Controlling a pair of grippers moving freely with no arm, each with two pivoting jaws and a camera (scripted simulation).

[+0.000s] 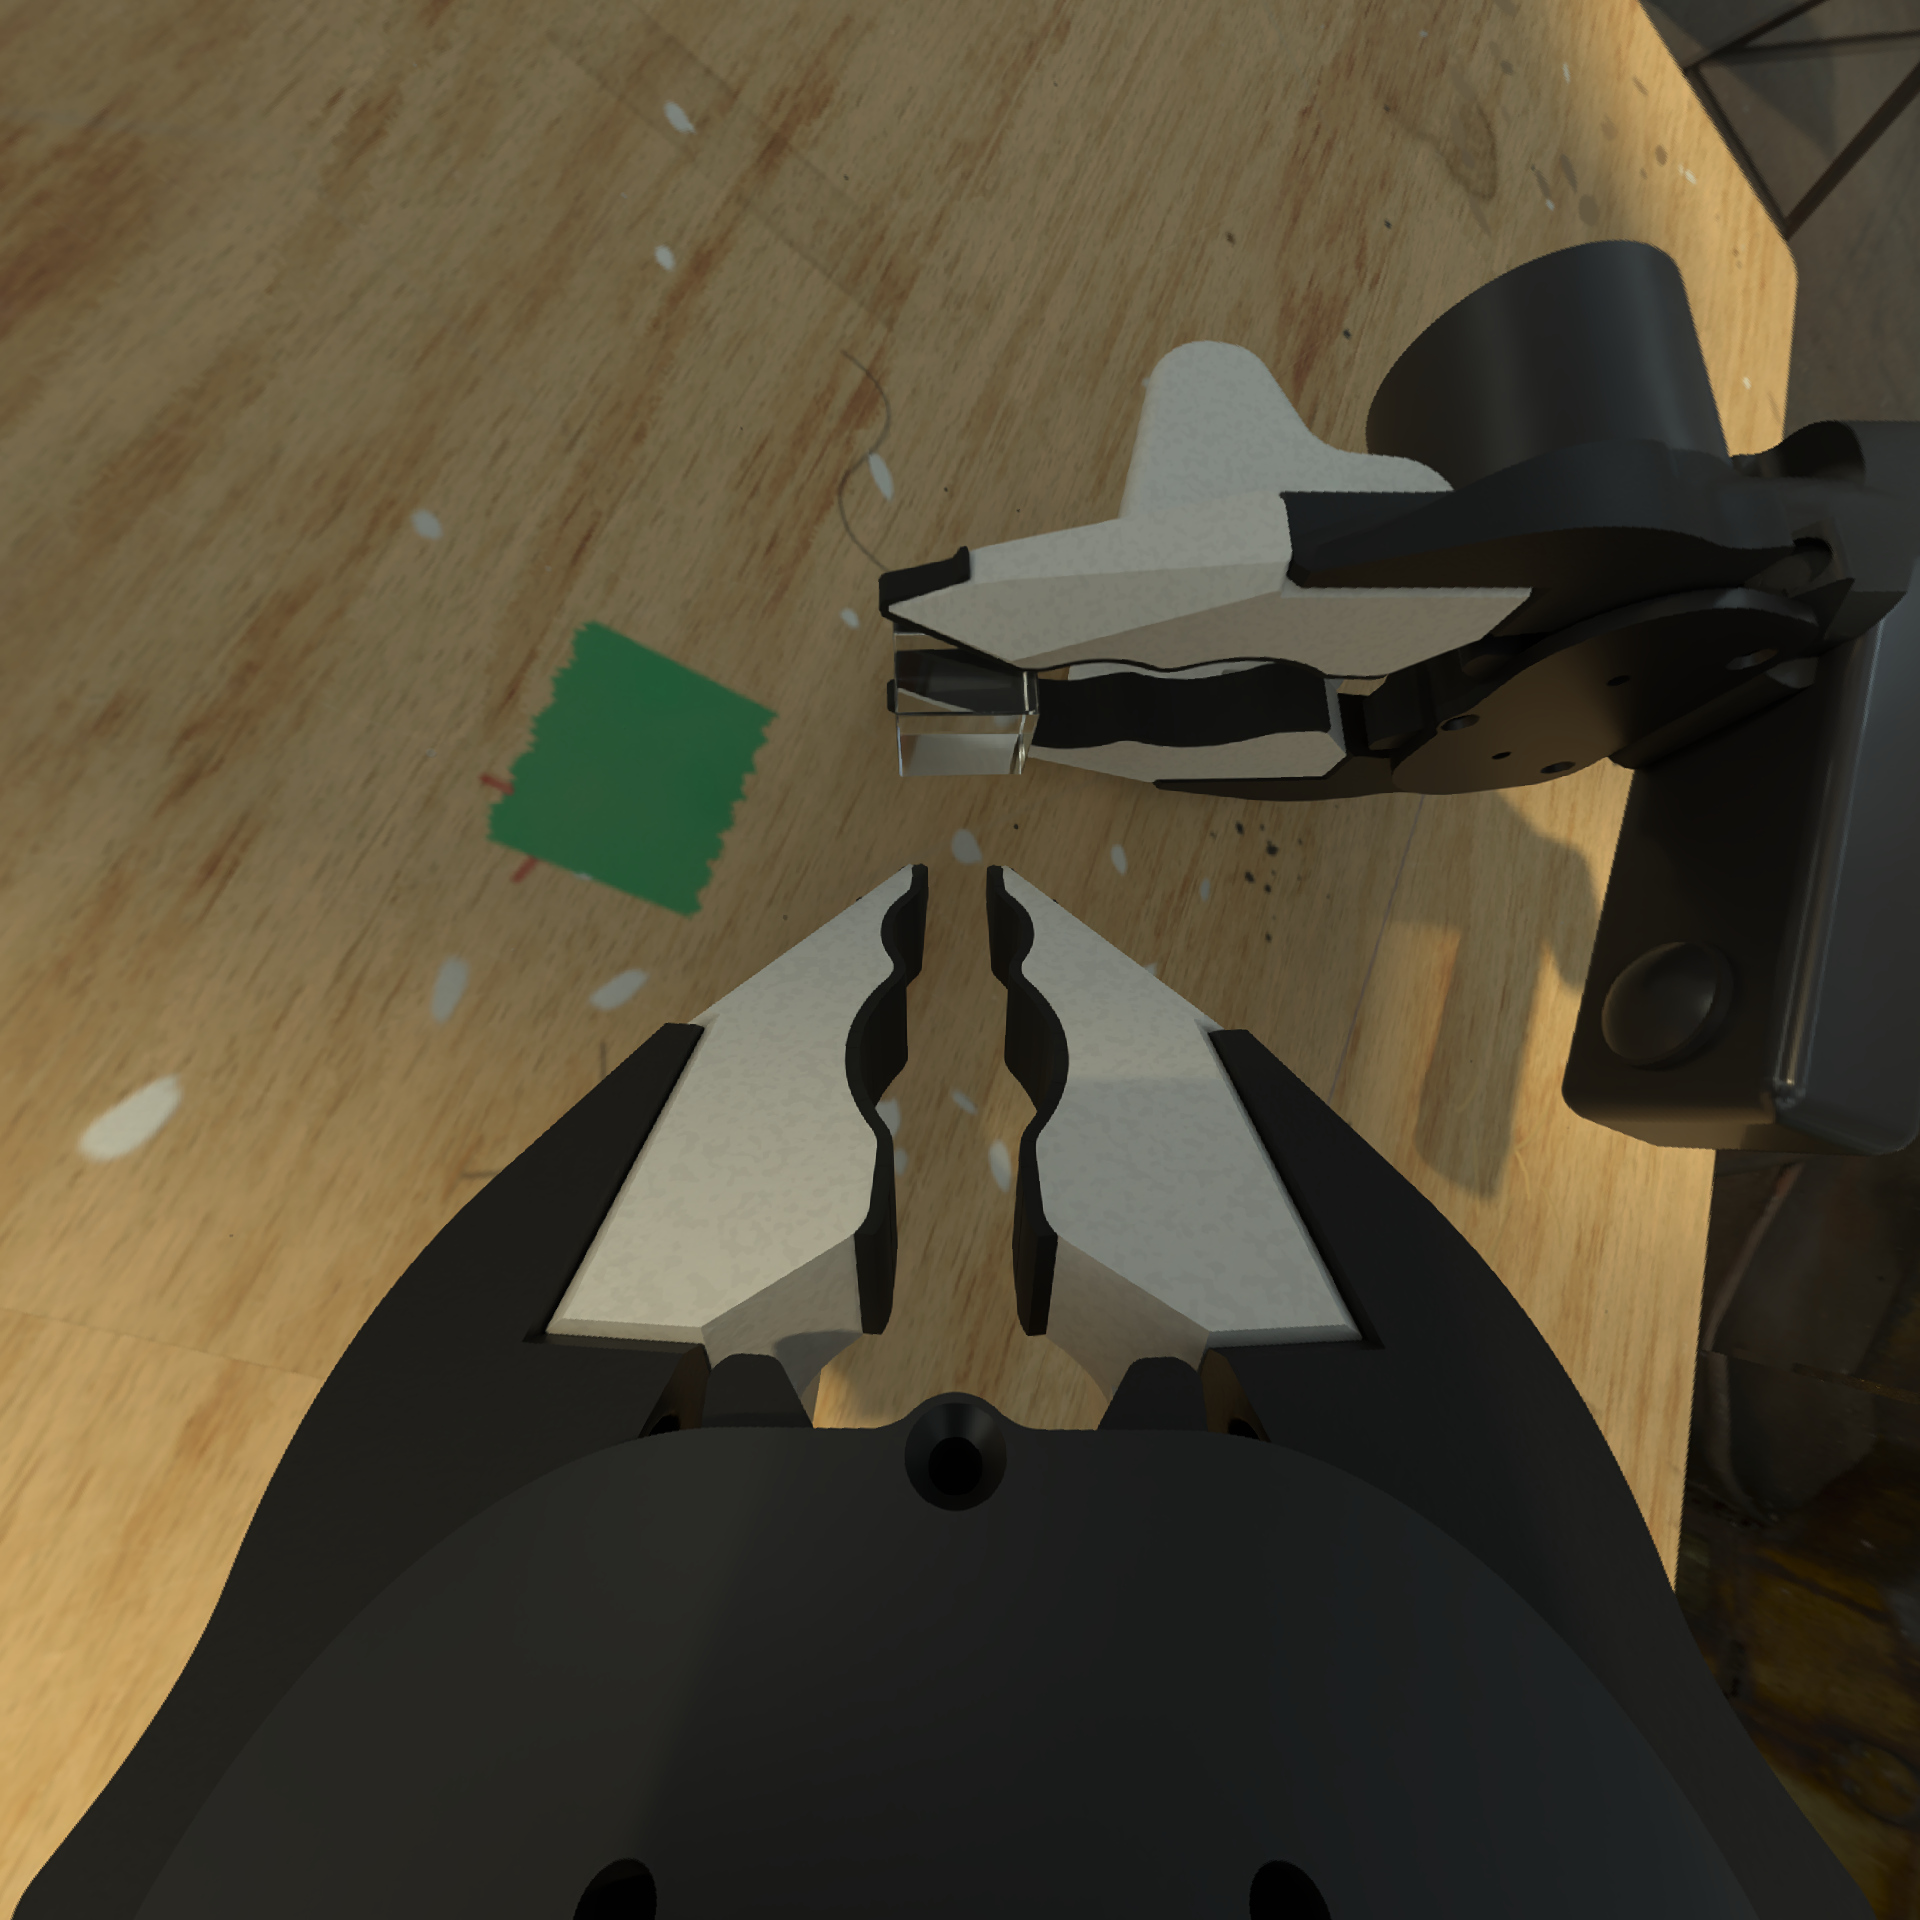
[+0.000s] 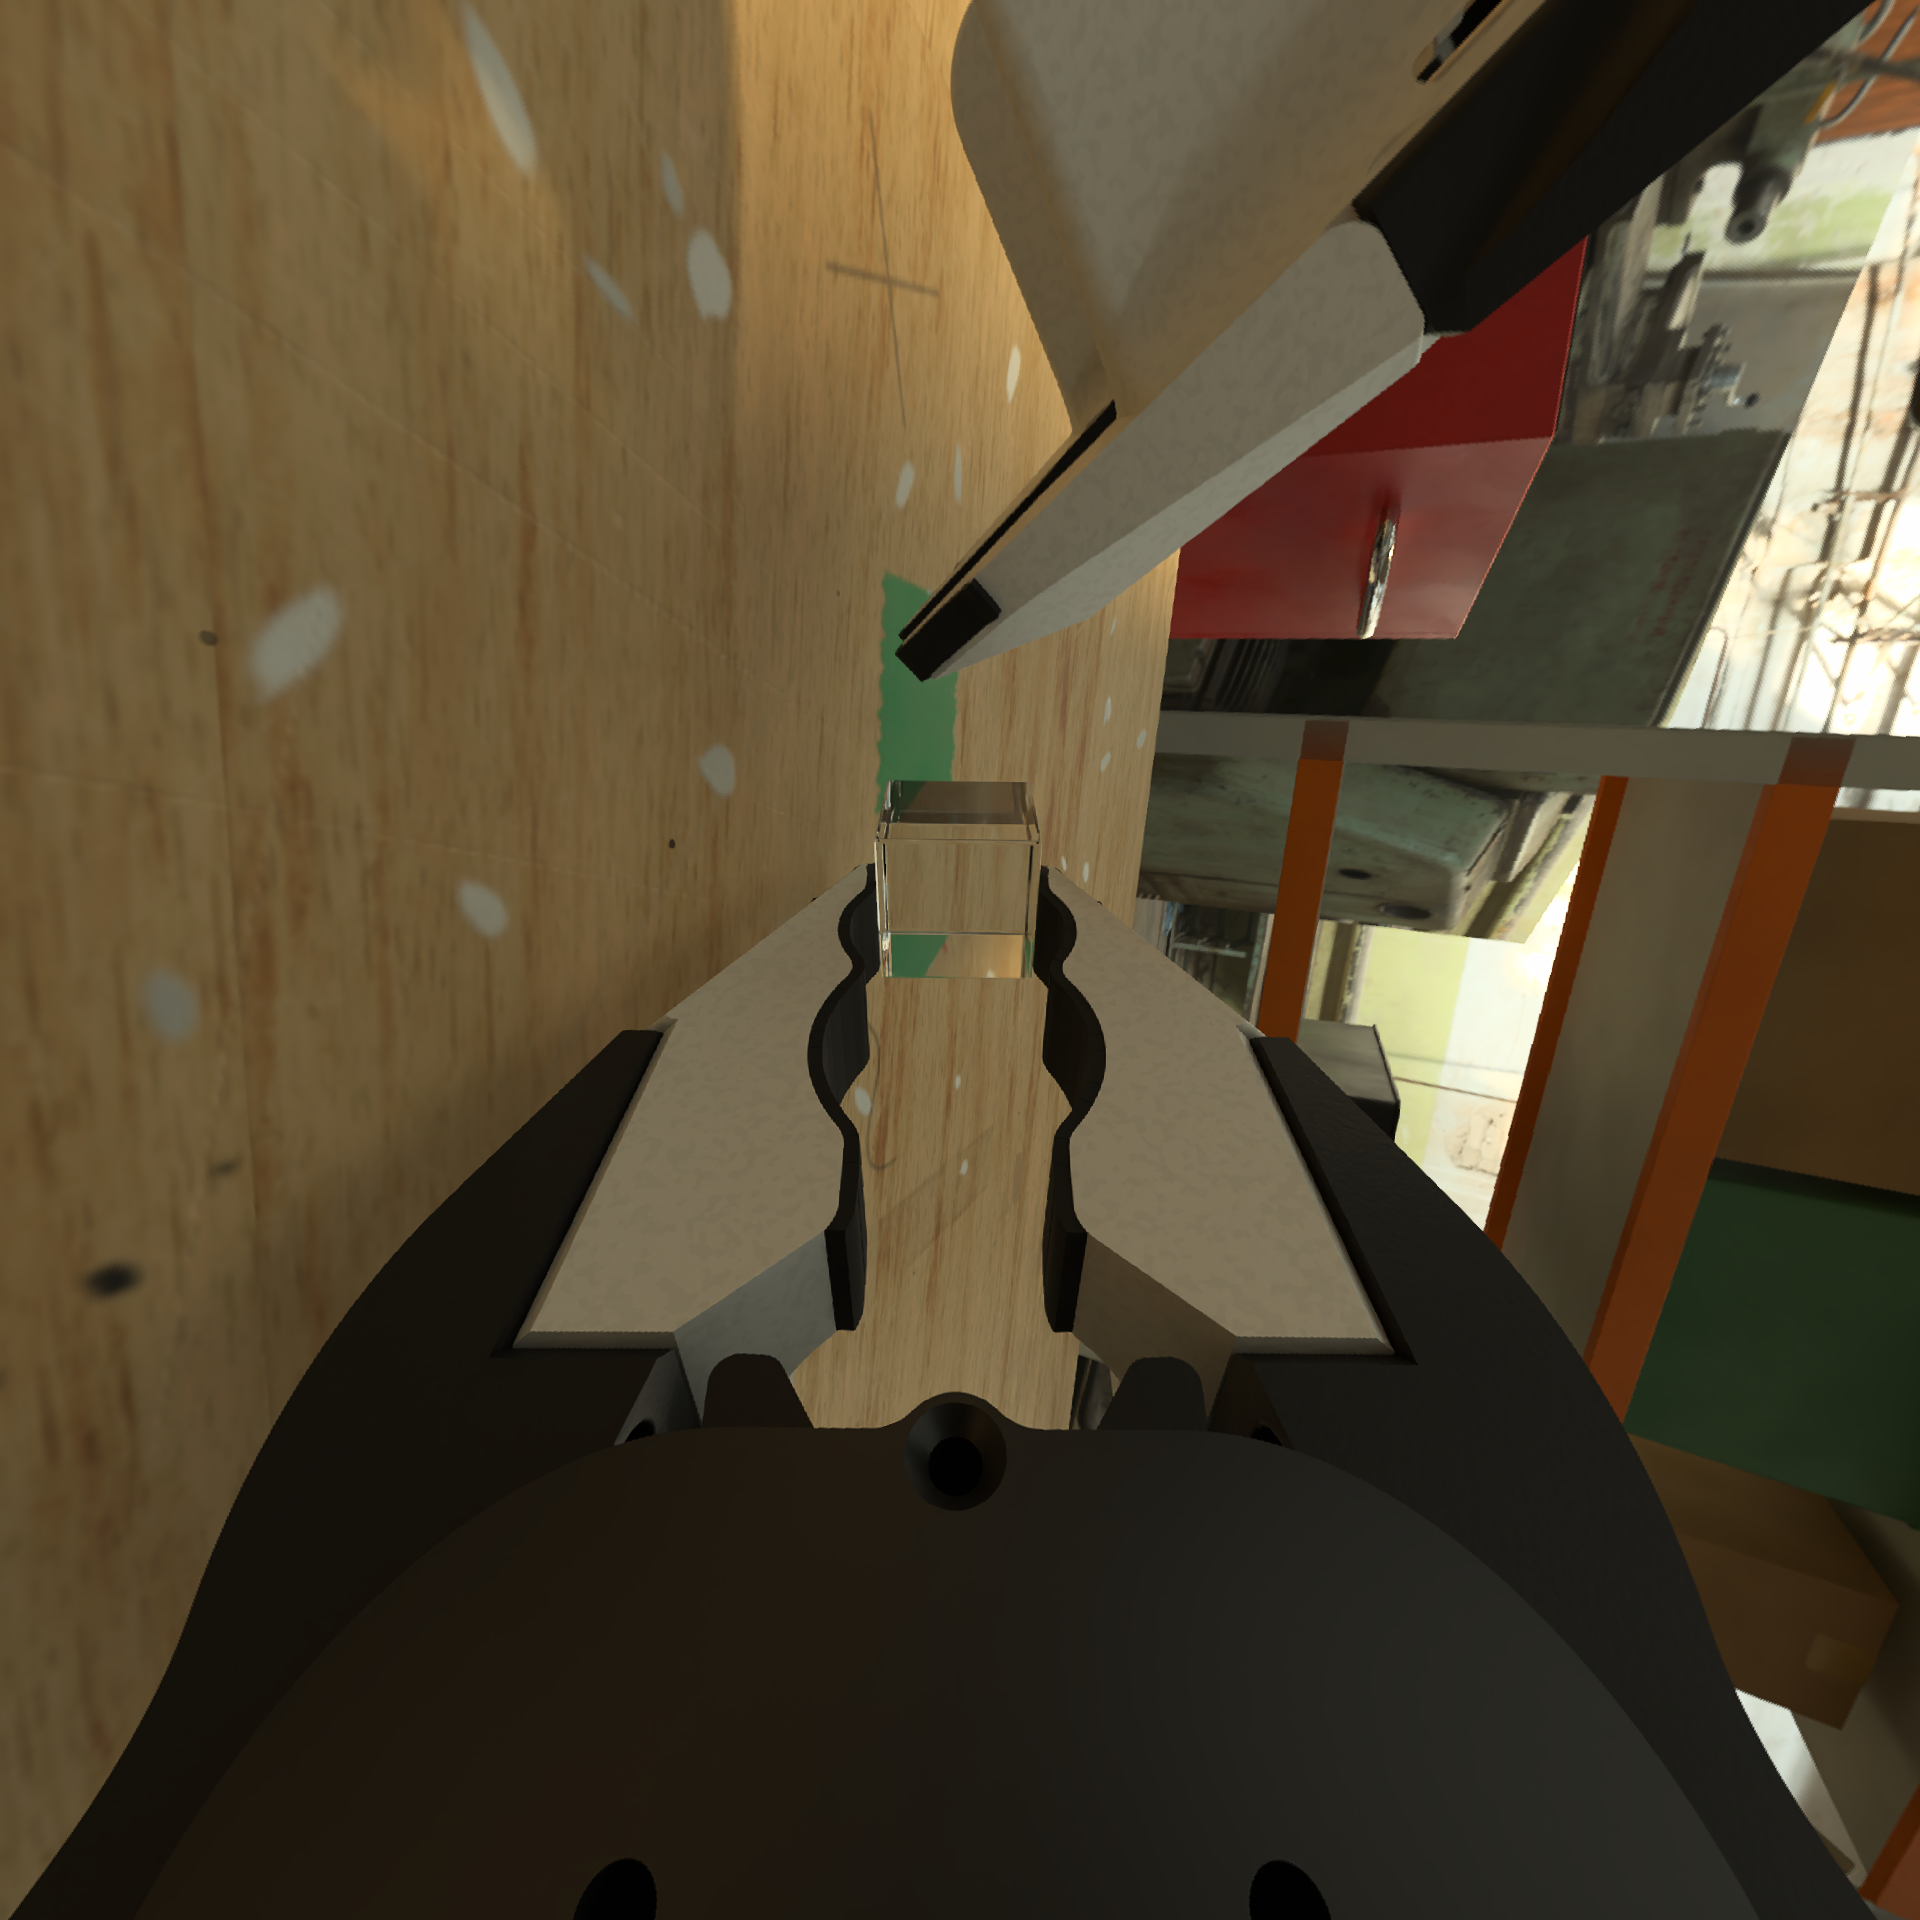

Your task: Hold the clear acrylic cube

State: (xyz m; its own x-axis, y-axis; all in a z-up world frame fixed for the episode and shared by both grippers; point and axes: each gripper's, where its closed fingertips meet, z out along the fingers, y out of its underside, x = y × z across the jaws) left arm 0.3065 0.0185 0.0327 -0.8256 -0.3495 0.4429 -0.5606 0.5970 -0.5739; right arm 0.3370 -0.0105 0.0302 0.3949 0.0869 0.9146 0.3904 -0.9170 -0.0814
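The clear acrylic cube sits clamped between the tips of my right gripper, which is shut on it. In the left wrist view the cube shows at the end of the right gripper, which reaches in from the right over the wooden table. My left gripper is empty, its jaws only a narrow gap apart. Its tips point at the cube from a short distance and do not touch it. The left gripper also shows in the right wrist view, beyond the cube.
A green patch lies flat on the table left of the cube; it also shows in the right wrist view. White flecks dot the wood. The table edge runs down the right. Past it stand a red box and orange-framed shelves.
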